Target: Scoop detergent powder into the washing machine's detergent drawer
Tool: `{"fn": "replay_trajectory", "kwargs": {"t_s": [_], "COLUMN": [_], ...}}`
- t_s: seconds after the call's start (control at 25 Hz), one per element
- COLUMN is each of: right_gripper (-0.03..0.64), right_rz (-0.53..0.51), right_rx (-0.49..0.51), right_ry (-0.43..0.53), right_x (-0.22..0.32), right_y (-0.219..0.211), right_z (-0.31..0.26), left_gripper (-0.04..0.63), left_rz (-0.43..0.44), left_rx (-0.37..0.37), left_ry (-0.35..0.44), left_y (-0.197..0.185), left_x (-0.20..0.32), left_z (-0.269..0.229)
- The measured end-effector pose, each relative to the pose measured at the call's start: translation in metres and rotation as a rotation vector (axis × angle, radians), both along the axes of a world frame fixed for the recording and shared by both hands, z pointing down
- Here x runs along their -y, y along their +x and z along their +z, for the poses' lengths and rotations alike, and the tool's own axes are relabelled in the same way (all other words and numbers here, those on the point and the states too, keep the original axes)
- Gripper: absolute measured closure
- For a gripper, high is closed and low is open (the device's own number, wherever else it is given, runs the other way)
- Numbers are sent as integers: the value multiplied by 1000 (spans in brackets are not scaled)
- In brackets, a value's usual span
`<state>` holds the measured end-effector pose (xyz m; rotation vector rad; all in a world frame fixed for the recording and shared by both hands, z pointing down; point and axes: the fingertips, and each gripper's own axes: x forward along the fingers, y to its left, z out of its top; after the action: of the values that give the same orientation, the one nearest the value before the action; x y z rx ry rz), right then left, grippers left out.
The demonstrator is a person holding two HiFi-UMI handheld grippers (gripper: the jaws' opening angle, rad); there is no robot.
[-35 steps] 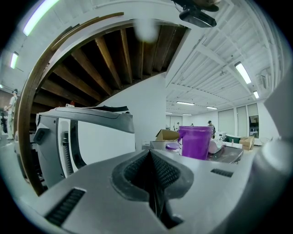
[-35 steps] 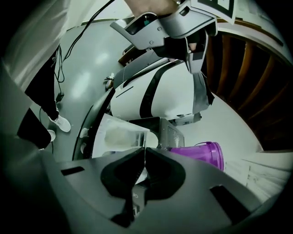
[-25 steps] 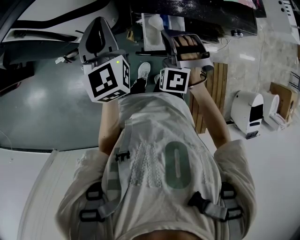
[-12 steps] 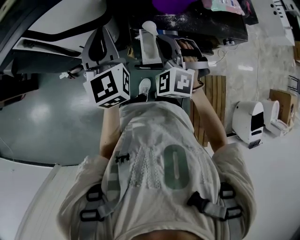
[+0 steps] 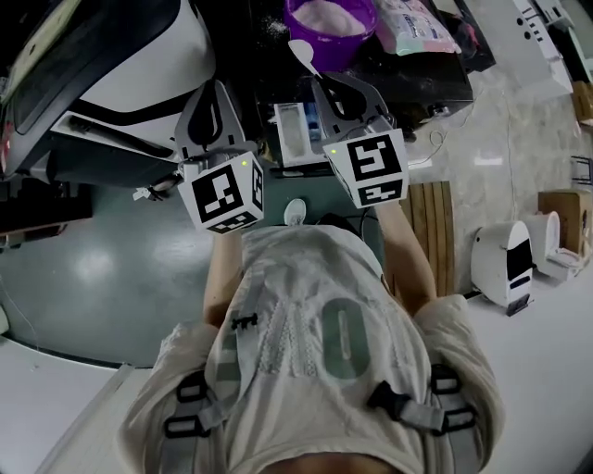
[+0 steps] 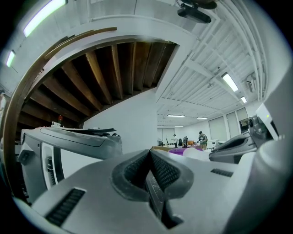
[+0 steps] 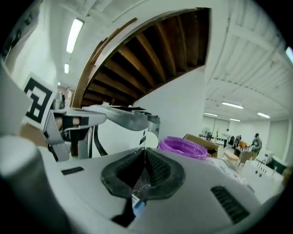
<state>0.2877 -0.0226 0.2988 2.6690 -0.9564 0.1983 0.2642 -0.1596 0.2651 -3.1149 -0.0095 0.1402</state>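
The right tool (image 7: 145, 153) is pinching the thin handle of the small white plastic scoop (image 5: 299, 51) beside the purple powder bowl (image 5: 367, 33). It is looking light, and tipping it would likely spill powder. The left tool (image 6: 149, 154) is sitting closed and empty.

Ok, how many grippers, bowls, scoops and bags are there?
grippers: 2, the left gripper and the right gripper
purple bowl: 1
white scoop: 1
pink bag: 1
total: 5
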Motion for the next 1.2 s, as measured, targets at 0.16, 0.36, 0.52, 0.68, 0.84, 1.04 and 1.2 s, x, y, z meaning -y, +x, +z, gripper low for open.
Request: {"fn": "replay_trajectory", "kwargs": {"t_s": [0.16,0.36,0.52,0.68,0.84,1.04,1.2], "right_gripper": [606,606,606,607,607,607,606], "right_rz": [36,86,131,153,174,188,186], "right_rx": [56,87,104,122,119,115,117], "right_ry": [189,295,346,379,377,372,366], "right_x": [-8,-20,-32,-39,-46,-50,-48], "right_y": [-1,-6,-13,-18,-17,-18,-21], "right_z": [-12,-12,-7,-4,-4,-4,-2], "left_gripper": [574,574,574,574,574,575,574], "left_rz": [29,67,106,131,142,146,156], "left_rx": [-21,-23,-23,-19,-14,-20,-19], "left_ry": [17,18,19,23,24,24,25], "left_y": [3,5,5,6,7,7,6], "left_x": [-5,-15,-28,-37,-41,-43,-46], "left_z": [-8,-11,-10,-8,-7,-9,-8]}}
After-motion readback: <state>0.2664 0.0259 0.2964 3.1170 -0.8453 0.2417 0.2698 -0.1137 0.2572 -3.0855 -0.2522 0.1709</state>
